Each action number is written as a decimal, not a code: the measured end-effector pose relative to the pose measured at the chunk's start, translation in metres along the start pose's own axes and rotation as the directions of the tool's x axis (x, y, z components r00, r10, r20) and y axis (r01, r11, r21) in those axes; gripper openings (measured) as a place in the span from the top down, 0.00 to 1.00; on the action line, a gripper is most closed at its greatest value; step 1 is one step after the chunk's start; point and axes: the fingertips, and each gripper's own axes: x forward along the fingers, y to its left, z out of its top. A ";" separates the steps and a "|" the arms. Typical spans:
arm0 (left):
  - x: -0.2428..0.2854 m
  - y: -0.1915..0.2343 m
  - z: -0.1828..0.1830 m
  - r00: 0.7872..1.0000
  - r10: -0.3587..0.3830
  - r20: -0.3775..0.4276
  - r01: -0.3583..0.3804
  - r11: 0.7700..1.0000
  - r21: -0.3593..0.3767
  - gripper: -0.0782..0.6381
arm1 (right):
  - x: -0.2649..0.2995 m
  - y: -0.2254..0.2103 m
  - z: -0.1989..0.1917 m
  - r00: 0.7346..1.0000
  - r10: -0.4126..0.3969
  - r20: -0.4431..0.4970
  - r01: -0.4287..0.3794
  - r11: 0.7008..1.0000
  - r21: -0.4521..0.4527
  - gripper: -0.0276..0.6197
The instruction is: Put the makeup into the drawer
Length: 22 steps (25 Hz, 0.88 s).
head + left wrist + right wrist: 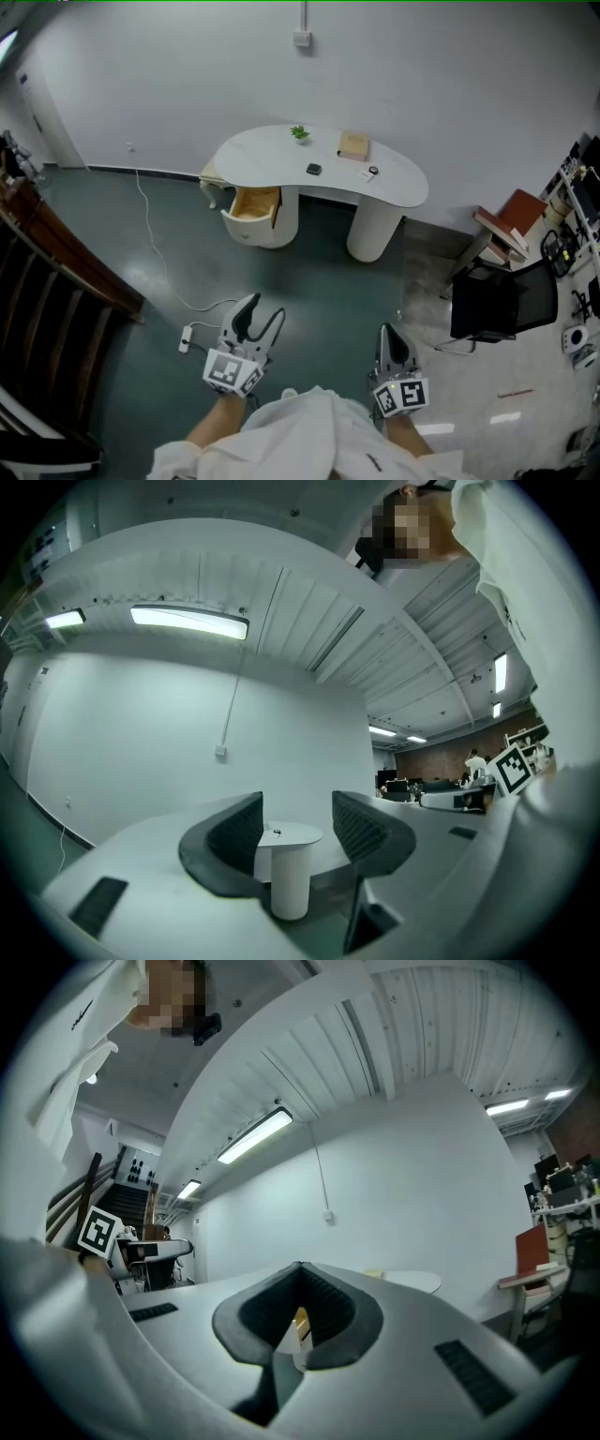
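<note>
**A:** What lies nearest the viewer?

**B:** Foreground: the person's white sleeves (309,427), with a gripper held in each hand above the dark green floor (319,281). The left gripper (263,315) has its two dark jaws spread, with nothing between them. The right gripper (390,330) has its jaws pressed together at the tips and pinches nothing.

**A:** And the middle ground?

**B:** A white power strip (186,337) lies on the floor just left of the left gripper, and its white cable (155,244) trails off towards the wall. A black office chair (497,302) stands at the right.

**A:** Where is the makeup?

**B:** Background: it is on the white kidney-shaped table (262,155), which stands on two round pedestals against the white wall. A small black square makeup case (314,169) lies near the middle of the top. A small pale makeup item (372,172) lies to its right, too small to identify further. Behind them sit a tan square box (354,145) and a small green plant (300,133).

**A:** And the drawer?

**B:** The light wooden drawer (255,203) stands pulled out of the left pedestal, below the tabletop. Both makeup pieces are outside it and well apart from either gripper.
</note>
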 end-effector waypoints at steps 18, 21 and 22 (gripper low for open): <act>0.030 0.020 -0.022 0.997 -0.039 -0.063 0.039 0.999 0.008 0.45 | 0.030 0.004 -0.021 1.000 -0.015 -0.010 0.015 0.999 0.039 0.93; 0.049 0.026 -0.025 0.997 -0.027 -0.075 0.027 1.000 0.003 0.45 | 0.046 -0.006 -0.023 1.000 -0.011 -0.012 0.011 0.999 0.038 0.93; 0.056 0.028 -0.024 0.997 -0.024 -0.074 0.025 1.000 0.005 0.45 | 0.052 -0.010 -0.023 1.000 -0.008 -0.011 0.008 1.000 0.029 0.93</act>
